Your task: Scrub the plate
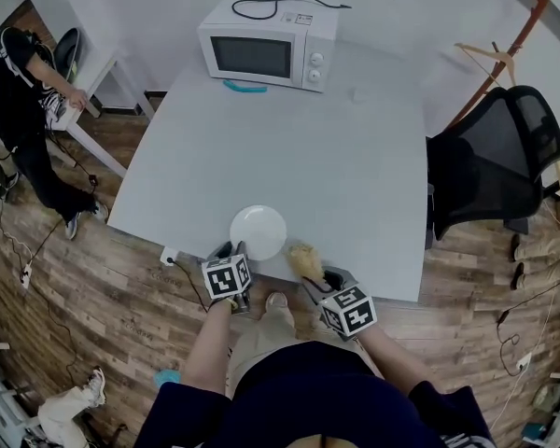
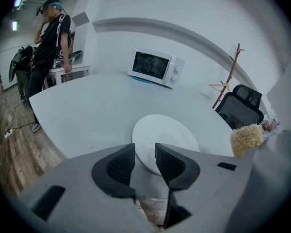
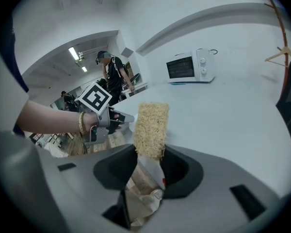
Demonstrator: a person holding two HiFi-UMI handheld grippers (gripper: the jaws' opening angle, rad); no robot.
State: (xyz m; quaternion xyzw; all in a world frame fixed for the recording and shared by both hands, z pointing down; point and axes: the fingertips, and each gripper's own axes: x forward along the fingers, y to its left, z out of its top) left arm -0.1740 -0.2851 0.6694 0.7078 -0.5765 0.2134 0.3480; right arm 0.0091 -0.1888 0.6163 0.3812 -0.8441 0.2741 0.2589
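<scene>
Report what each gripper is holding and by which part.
Right gripper clamps the fibrous scrubber by its lower end; the rest sticks out. Left gripper holds nothing: its jaws stand apart at the near rim of the plate.

The left gripper (image 2: 144,152) fills 6 o'clock, its two dark ribbed jaws apart and pressing on nothing, with the near rim of the white plate (image 2: 167,132) showing in the gap between them. The plate lies flat on the pale surface (image 2: 97,110), and a tan fibrous scrubber (image 2: 246,137) shows near it at 4 o'clock. Farther off, a white microwave (image 2: 155,67) stands at 12 o'clock, a person in dark clothes (image 2: 51,38) at 10 o'clock and a black chair (image 2: 242,108) at 3 o'clock.
</scene>
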